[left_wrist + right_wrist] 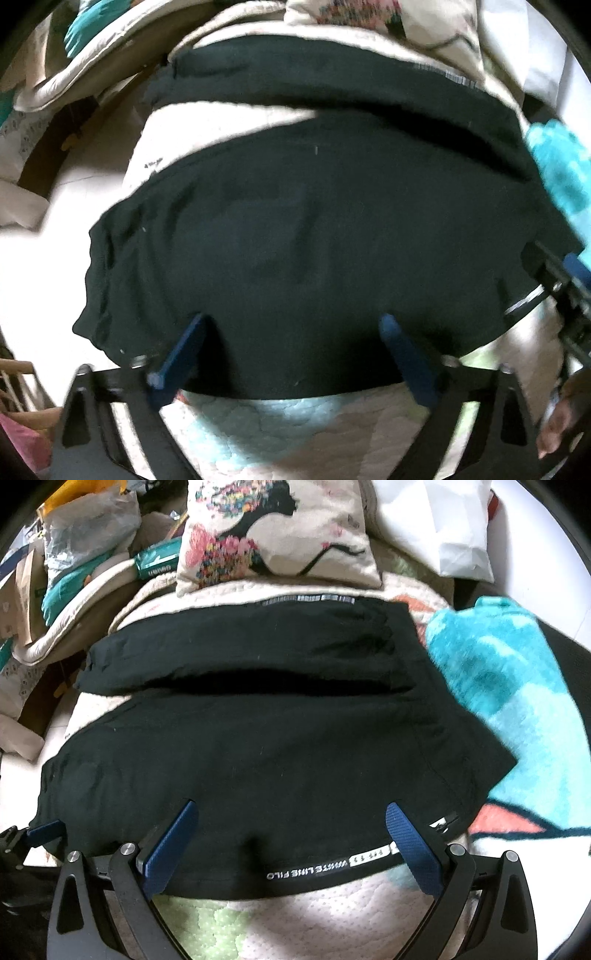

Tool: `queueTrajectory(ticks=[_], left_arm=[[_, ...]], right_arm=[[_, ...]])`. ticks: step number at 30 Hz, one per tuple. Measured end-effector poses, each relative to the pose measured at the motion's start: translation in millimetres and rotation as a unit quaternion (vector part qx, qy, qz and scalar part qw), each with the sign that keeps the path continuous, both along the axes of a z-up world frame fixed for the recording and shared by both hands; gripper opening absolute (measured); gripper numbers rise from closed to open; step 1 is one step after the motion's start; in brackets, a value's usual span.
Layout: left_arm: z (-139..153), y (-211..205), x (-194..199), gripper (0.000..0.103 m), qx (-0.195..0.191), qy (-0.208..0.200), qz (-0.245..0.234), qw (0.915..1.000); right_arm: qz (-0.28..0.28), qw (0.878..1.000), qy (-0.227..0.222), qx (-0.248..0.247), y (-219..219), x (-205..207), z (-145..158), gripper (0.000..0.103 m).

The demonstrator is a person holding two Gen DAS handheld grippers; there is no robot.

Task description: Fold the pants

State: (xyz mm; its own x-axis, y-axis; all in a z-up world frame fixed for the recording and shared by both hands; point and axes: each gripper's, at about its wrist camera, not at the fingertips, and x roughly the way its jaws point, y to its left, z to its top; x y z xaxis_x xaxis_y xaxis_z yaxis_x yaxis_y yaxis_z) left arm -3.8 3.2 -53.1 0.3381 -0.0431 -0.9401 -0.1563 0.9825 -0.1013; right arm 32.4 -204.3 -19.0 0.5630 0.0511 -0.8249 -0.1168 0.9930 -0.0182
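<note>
The black pants [258, 746] lie spread on the quilted bed [295, 912], filling mid-frame. My left tool [291, 328] and right tool [291, 812] both gape over the near hem; I should pinch both layers evenly.

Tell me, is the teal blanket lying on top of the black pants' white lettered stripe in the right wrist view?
No, the teal blanket lies off to the right of the black pants, and the lettered stripe sits uncovered along their near edge.
</note>
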Motion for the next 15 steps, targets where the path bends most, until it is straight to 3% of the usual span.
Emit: queueTrajectory(ticks=[2, 3, 7, 12, 15], left_arm=[[13.4, 11.1, -1.4, 0.067, -0.020, -0.022, 0.014, 0.9995], [20.3, 16.6, -1.9, 0.066, -0.026, -0.030, 0.021, 0.9990], [61.8, 49.4, 1.0, 0.065, -0.036, -0.070, 0.050, 0.9956], [96.6, 83.0, 32.0, 0.065, -0.008, -0.107, 0.048, 0.9931], [101.2, 107.5, 60.7, 0.067, 0.003, -0.123, 0.041, 0.9916]], right_arm=[[-0.001, 1.000, -0.020, -0.004, -1.5, -2.3, 10.1, 0.103], [0.002, 1.000, -0.028, -0.004, -3.0, -2.1, 18.2, 0.103], [0.050, 0.998, -0.048, 0.011, -8.8, 10.4, 54.9, 0.103], [0.089, 0.995, -0.045, -0.028, -18.9, 61.8, 96.4, 0.102], [0.104, 0.992, -0.052, -0.052, -26.2, 101.0, 103.6, 0.099]])
